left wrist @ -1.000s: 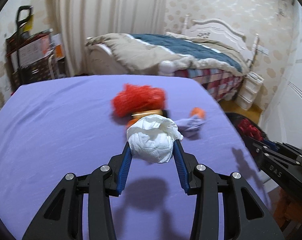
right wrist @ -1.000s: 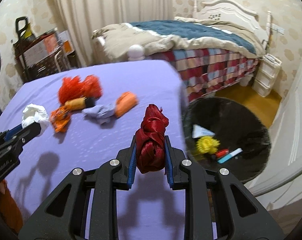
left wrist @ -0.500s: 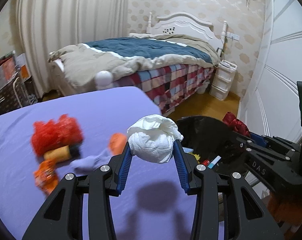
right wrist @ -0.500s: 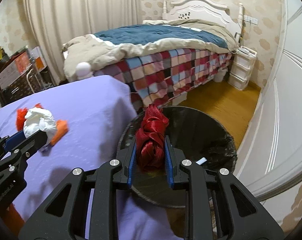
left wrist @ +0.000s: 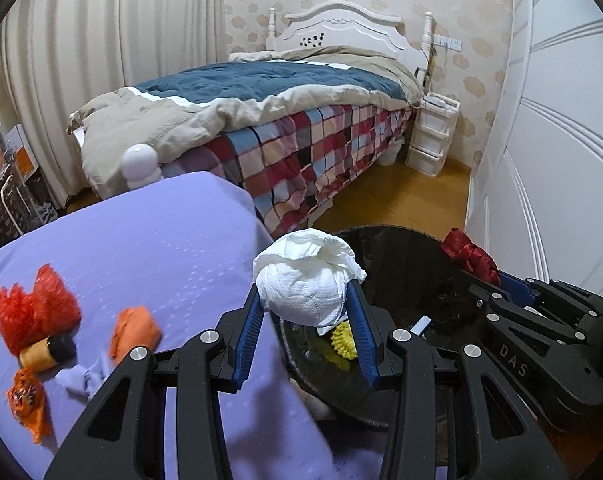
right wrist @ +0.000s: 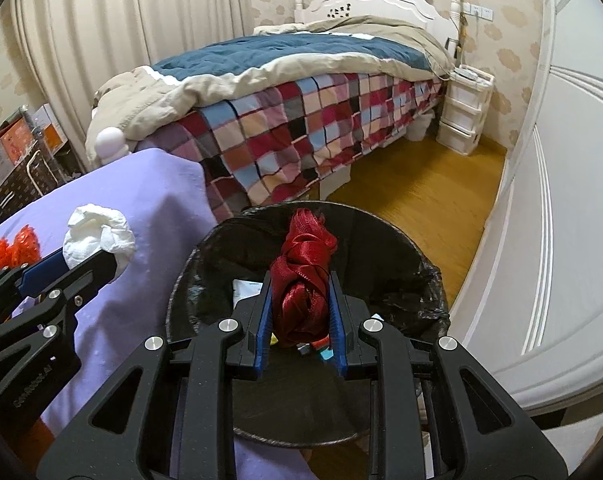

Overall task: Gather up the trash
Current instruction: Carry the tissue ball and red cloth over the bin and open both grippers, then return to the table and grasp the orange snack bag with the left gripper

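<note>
My left gripper (left wrist: 306, 308) is shut on a crumpled white tissue wad (left wrist: 307, 280) and holds it above the near rim of the black-lined trash bin (left wrist: 401, 264). My right gripper (right wrist: 301, 304) is shut on a dark red ribbon bundle (right wrist: 303, 276) directly above the bin's opening (right wrist: 401, 280). The tissue wad also shows at the left of the right wrist view (right wrist: 97, 236), over the purple table (right wrist: 141, 208). Inside the bin lie a yellow item (left wrist: 343, 344) and small scraps.
On the purple table (left wrist: 149, 248) lie a red net bag (left wrist: 37, 308), an orange wad (left wrist: 135, 330), an orange wrapper (left wrist: 27, 398), a purple cloth scrap (left wrist: 81, 378) and a yellow-black tube (left wrist: 47, 352). A bed (left wrist: 261, 112), white drawers (left wrist: 433, 132) and white wardrobe (left wrist: 549, 128) stand beyond.
Both grippers have swung right from over the table toward the bin, each still holding its item. The right gripper now hangs over the bin opening; the left reaches its rim.
</note>
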The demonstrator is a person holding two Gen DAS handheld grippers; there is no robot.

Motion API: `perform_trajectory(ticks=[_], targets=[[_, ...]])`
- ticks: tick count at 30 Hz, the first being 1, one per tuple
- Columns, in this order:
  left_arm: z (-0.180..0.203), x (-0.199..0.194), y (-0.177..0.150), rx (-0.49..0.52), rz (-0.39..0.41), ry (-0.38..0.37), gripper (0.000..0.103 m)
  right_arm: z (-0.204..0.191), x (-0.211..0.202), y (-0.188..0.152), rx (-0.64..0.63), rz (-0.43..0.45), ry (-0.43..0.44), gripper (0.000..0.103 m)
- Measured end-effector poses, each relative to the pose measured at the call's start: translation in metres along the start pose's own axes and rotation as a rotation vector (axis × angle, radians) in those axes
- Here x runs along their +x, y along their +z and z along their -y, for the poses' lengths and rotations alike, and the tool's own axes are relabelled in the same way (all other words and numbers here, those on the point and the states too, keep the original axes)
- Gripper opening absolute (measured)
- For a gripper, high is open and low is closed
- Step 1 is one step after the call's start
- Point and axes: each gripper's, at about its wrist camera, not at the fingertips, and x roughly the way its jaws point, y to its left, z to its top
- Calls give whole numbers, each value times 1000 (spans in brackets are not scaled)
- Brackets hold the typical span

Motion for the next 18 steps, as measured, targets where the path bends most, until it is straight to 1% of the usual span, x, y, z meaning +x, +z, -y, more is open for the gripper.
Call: perform_trajectory(ticks=[7, 10, 11, 12, 13, 14, 15, 16, 18], targets=[[13, 20, 2, 24, -28, 6, 42, 11, 13, 2, 14, -16, -3, 24], [17, 26, 4, 29, -41, 5, 43, 15, 18, 1, 20, -21, -7, 25], [17, 28, 4, 27, -46, 6, 45, 17, 19, 1, 27, -19, -10, 26], [16, 29, 4, 24, -51, 7, 46, 18, 20, 1, 33, -17, -10, 34], [15, 29, 4, 19, -56, 6, 48, 20, 21, 0, 39, -19, -9, 38], [14, 30, 4, 15, -58, 9, 51, 21, 21, 0, 42, -16, -12, 43], [13, 30, 4, 9, -59, 12, 54, 21, 21, 0, 43, -9, -21, 46], [12, 29, 4, 2, -57, 13, 58, 21, 21, -1, 42, -9, -27, 46], [11, 27, 3, -7, -51, 14, 62, 21, 21, -2, 41, -9, -36, 48]])
